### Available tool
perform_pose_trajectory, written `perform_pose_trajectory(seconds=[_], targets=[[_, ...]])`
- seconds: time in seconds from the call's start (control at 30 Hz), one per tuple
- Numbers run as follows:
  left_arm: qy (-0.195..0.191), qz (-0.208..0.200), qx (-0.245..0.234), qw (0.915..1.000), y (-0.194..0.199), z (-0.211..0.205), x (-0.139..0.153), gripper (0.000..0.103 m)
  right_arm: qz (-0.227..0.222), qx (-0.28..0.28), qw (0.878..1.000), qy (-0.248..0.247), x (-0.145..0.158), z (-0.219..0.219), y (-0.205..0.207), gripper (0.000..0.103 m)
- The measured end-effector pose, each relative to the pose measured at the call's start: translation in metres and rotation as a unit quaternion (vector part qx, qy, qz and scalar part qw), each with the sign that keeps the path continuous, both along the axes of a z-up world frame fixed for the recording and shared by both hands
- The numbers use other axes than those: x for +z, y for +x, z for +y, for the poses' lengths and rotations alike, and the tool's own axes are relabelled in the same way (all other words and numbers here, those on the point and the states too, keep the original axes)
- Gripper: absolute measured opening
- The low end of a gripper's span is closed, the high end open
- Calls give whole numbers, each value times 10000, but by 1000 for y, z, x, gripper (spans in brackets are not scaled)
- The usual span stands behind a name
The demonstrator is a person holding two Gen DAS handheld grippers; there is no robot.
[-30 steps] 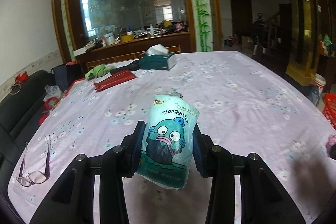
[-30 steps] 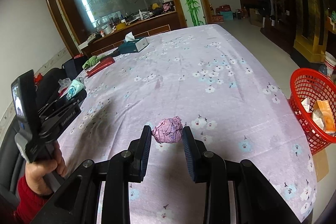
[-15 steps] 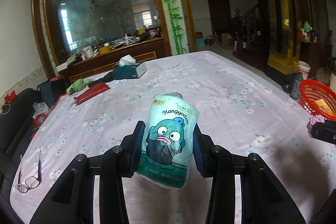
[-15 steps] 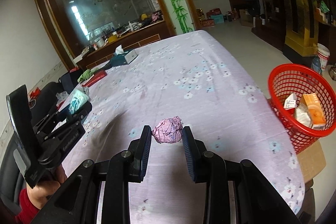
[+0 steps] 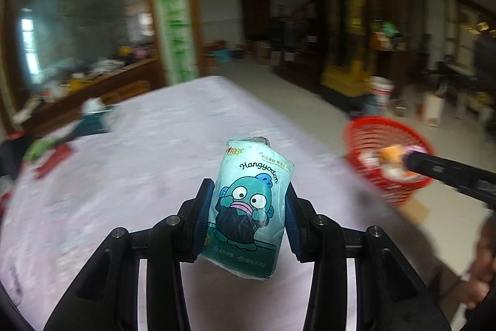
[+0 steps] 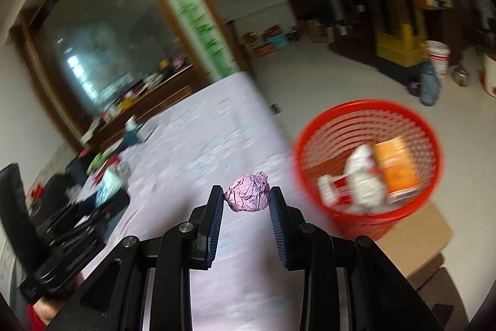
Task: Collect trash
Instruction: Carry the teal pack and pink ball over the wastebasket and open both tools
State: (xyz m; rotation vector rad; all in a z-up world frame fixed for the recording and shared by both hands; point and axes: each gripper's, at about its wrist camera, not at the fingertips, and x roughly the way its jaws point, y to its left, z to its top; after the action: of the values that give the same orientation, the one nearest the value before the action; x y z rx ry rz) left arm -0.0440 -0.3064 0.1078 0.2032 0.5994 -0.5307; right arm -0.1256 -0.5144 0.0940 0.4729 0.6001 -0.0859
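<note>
Beside the table (image 6: 217,126) — red basket (image 6: 365,114), cardboard box (image 6: 415,238) underneath.

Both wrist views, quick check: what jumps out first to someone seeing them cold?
The teal cartoon-printed tissue pack clamped upright in the left gripper fills the lower centre of the left view. In the right view, the right gripper pinches a crumpled pink paper ball above the floral purple tablecloth. The red plastic mesh basket, already holding boxes, stands off the table's edge to the right.
</note>
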Motion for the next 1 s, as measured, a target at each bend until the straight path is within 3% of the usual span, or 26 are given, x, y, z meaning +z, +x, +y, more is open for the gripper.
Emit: perform_pose_trajectory(seconds=[0.2,0.3,0.37,0.43,0.5,0.57,0.63,0.8,1.0], targets=[[-461,865,-1157,9884,10,-85,-1,42,48,-743,9972,103,4,-78,-11,33],[-534,1105,-1444,9819,16,-126,-9,42,162,-856,9960,210,2,-101,-4,35],[-533,1345,-1543,9774,26,-157,-20,54,239,-921,9951,271,-1,-115,7,37],[-605,1521,-1497,9751,36,-174,-26,60,374,-986,9942,228,-4,-124,16,60],[-620,1564,-1436,9752,38,-179,-29,60,401,-1168,9922,177,-5,-128,12,61],[-636,1521,-1452,9756,35,-175,-29,63,360,-1291,9910,-2,-1,-126,-1,64],[-619,1292,-1362,9803,26,-161,-24,66,313,-1436,9891,-119,3,-121,-14,77],[-570,617,-1152,9898,-3,-116,-12,80,208,-1905,9786,-755,17,-81,-47,94],[-487,-32,-920,9946,-42,-56,-5,89,142,-2053,9675,-1467,20,-21,-72,101]])
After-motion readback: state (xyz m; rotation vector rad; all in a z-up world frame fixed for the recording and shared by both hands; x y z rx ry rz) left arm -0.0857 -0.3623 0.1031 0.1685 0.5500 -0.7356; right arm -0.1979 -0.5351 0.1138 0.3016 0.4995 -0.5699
